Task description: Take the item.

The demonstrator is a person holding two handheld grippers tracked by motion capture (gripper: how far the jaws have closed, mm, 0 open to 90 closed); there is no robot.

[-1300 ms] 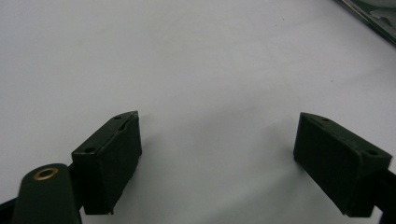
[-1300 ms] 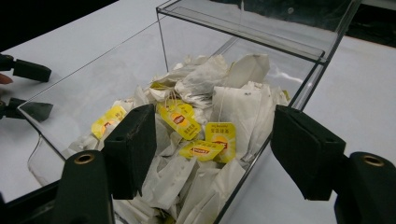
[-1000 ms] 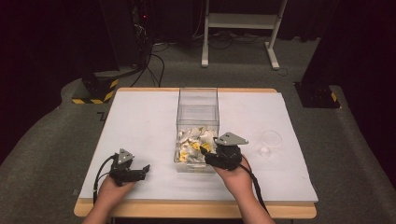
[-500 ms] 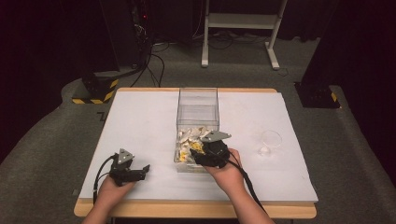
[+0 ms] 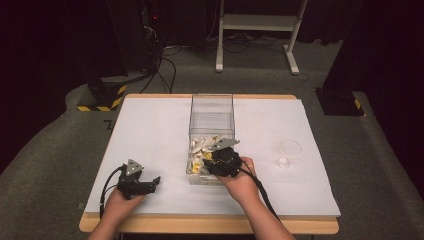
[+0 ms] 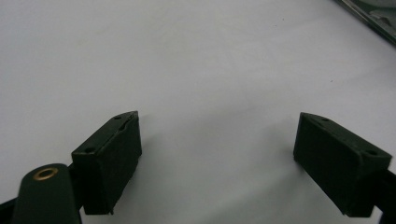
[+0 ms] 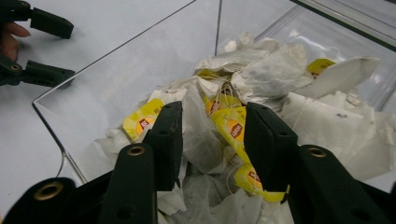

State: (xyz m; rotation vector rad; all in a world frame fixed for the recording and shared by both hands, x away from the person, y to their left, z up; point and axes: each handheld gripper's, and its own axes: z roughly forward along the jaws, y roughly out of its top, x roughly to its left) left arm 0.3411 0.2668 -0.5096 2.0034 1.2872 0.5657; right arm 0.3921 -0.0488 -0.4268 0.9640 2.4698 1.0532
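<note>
- Nearest me, at about 7 o'clock on the white counter (image 5: 150, 120), the left gripper (image 5: 150, 184) rests low with its fingers (image 6: 109, 161) spread wide. Bare counter lies between them; they hold nothing.
- That gripper points towards 3 o'clock, at the box's near corner, whose edge just shows at the top right of the left gripper view. It is well apart from the contents.
- Just right of the centre line, at about 6 o'clock, the right gripper (image 5: 212, 161) is dipped over the near end of the clear plastic box (image 5: 212, 107).
- Its fingers (image 7: 268, 140) stand partly spread, down among the tea bags (image 7: 280, 74). A white paper bag and a yellow tag (image 7: 232, 127) lie in the gap between them. I cannot tell whether they are gripping anything yet; I judge they are not.
- The relation that matters: the heap sits directly ahead of and under the right fingers, so closing them should catch a bag. The right hand is by far the nearer one.
- The box's long axis runs from 6 to 12 o'clock. The tea bags pile in its near half; the far half looks bare.
- Off at 3 o'clock stands a small clear glass cup (image 5: 289, 152), well apart from the box, apparently empty.
- Count: two grippers, one box, one cup. The tea bags are too many and too tangled to number; several yellow tags show.
</note>
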